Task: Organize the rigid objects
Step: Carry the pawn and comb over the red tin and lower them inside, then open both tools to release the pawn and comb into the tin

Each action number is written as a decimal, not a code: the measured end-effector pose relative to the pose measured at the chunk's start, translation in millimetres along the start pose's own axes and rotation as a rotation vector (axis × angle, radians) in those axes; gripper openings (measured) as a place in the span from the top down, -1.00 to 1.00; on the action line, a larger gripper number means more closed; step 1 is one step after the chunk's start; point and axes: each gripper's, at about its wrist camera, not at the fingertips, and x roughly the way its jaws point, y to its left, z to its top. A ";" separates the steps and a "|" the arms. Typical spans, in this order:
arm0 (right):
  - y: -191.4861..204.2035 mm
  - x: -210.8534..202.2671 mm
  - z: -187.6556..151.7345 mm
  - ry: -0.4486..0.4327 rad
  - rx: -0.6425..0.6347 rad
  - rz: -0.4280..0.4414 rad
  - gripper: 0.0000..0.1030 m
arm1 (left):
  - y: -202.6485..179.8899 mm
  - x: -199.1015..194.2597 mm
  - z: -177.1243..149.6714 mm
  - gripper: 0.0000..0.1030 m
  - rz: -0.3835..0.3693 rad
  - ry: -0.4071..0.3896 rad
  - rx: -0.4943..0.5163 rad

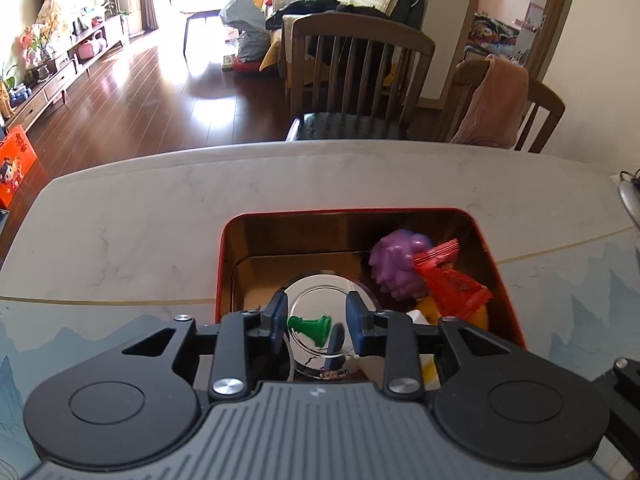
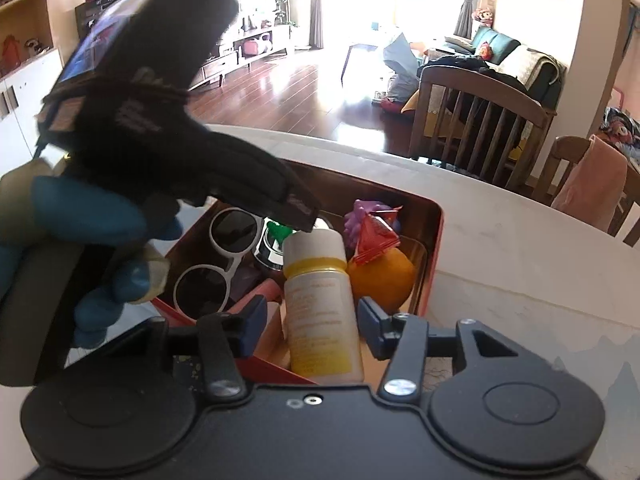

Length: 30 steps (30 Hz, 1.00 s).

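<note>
Inside the red tin [image 1: 505,280] on the marble table [image 1: 160,216], directly beneath our two claws, the sorting is well along. Our left gripper [image 1: 316,322] hangs over the tin with its jaws parted, holding nothing; a small green piece [image 1: 310,327] lies between and just below its fingertips on a shiny round lid [image 1: 320,292], with a purple toy [image 1: 396,264] and a red wrapper [image 1: 448,280] ahead to the right. Our right gripper [image 2: 310,318] is likewise spread wide, its fingers flanking but not touching a white bottle with a yellow band [image 2: 320,300], which lies in the tin straight ahead. White sunglasses [image 2: 218,260] sit ahead to the left, an orange [image 2: 382,276] ahead to the right. We judge the bottle light, stiff and somewhat slick; its straight body below the band looks the surest hold. The green piece seems tiny and likely to skid on the lid.
</note>
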 end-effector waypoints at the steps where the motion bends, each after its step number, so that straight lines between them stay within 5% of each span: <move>1: -0.9 -2.0 0.2 0.001 0.005 0.000 -0.04 | 0.2 -4.1 -0.5 0.30 -0.007 -0.004 -0.003; 4: -3.1 -8.0 2.1 0.006 0.023 -0.005 -0.07 | 0.1 -18.7 -2.5 0.04 -0.022 -0.028 -0.006; 30: 33.9 -117.4 -16.8 -0.083 0.090 -0.017 -0.68 | 8.1 -164.9 -65.9 -0.43 -0.093 -0.170 0.060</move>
